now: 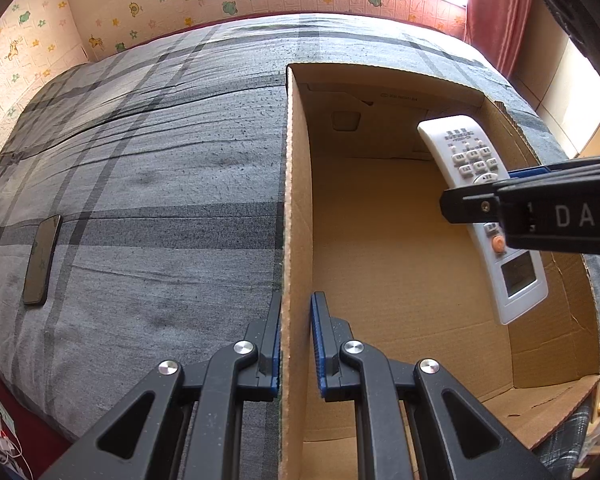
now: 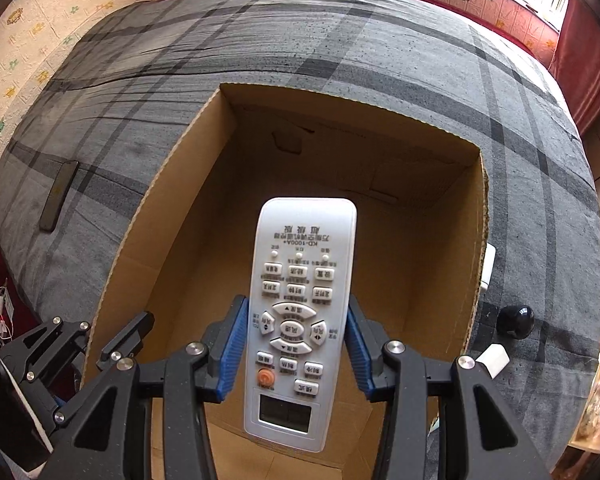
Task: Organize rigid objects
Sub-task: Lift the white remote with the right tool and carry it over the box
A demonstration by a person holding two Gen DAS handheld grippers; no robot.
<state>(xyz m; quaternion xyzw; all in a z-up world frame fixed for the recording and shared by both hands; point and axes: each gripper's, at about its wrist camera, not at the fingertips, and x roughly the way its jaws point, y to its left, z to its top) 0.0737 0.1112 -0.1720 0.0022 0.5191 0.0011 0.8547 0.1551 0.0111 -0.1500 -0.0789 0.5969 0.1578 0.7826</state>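
Box on bed, bare inside; right gripper gripping remote above; left gripper clamping box wall; box's near end cut off.

The left gripper points steeply down, fingers pinched shut on a box wall; the right gripper (also angled down) clamps a remote.

Bed covered with a grey plaid sheet, wrinkled toward the far left. Open cardboard box sits directly on it, flaps up, near the front edge. Dark phone lies flat on the sheet well left of the box. Right of the box: a black rounded object and a small white block near each other, plus a white item just beside the box's right wall.
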